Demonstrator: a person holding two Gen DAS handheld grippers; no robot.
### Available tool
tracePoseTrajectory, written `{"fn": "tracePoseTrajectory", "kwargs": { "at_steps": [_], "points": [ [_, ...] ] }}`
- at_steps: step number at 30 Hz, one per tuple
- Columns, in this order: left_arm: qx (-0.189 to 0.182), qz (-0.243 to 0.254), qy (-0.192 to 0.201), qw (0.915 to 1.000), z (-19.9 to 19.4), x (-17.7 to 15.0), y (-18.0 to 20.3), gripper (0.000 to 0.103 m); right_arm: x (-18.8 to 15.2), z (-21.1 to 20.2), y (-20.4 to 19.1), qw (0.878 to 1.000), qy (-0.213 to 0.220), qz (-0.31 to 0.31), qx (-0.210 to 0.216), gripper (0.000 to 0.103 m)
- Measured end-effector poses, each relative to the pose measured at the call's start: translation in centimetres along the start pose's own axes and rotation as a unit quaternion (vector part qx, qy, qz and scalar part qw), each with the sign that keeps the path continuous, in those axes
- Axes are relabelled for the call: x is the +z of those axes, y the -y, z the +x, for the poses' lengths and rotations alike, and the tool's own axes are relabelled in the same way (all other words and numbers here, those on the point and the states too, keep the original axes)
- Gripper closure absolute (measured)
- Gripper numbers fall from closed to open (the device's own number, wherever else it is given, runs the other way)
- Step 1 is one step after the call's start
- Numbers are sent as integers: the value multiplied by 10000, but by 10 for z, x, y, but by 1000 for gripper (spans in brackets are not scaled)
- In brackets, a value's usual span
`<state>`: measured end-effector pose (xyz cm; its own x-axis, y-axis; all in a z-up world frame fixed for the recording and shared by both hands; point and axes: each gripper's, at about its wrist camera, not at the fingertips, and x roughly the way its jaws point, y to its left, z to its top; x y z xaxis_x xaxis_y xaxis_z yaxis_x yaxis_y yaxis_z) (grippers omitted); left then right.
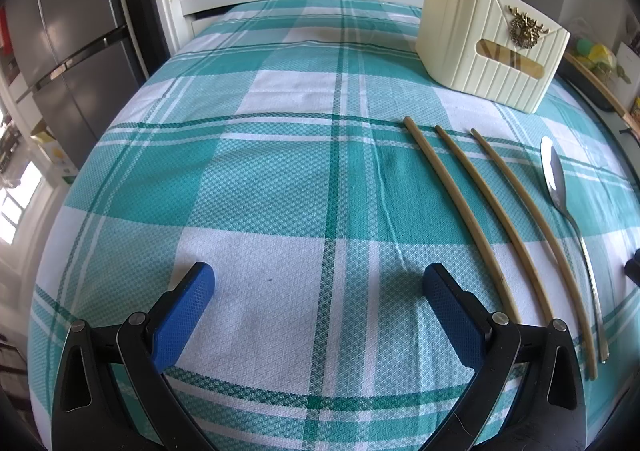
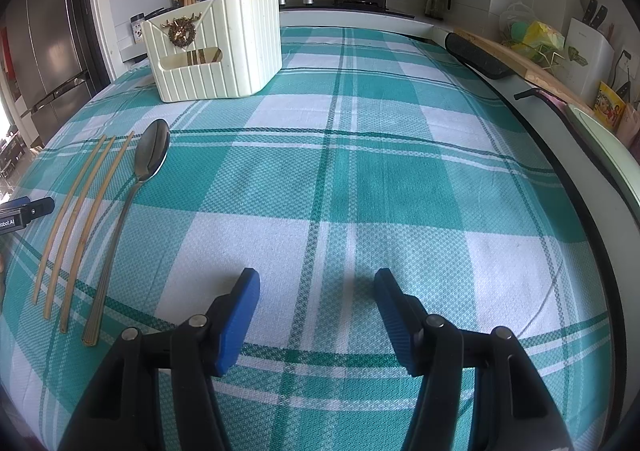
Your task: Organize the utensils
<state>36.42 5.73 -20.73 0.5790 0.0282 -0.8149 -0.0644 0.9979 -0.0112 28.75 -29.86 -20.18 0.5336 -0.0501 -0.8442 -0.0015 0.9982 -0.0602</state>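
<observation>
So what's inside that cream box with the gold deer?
Through the cream ribbed plastic box's handle slot, some tan wooden sticks show, poking above its rim. Its walls hide the rest.

Three bamboo chopsticks (image 1: pixel 480 219) lie flat, side by side, with a steel spoon (image 1: pixel 554 175) just beside them, bowl up. At their twelve o'clock stands an upright cream ribbed holder (image 1: pixel 492 43).
</observation>
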Motion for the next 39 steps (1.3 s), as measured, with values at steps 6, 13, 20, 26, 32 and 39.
{"fn": "tracePoseTrajectory", "kwargs": {
  "at_steps": [6,13,20,26,32,39],
  "points": [
    [-68,-24,0,10000,-1,0,-2,0,1,-1,-1,10000,-13,23,-4,43],
    [-1249,-961,130,9874,-24,5,-16,1,13,-19,-33,9981,74,-86,601,43],
    [-821,-135,-53,9965,-16,11,43,1,43,-4,-104,9890,-8,-822,1230,44],
    [-207,414,-96,9989,-7,2,63,8,40,22,-128,9840,-352,-1357,1101,85],
    [-302,638,40,9975,-18,-6,52,35,31,18,-108,9915,-283,-999,786,96],
    [-400,750,-132,9963,-26,-15,30,37,15,3,-71,9938,-369,-1003,319,96]
  ]
}}
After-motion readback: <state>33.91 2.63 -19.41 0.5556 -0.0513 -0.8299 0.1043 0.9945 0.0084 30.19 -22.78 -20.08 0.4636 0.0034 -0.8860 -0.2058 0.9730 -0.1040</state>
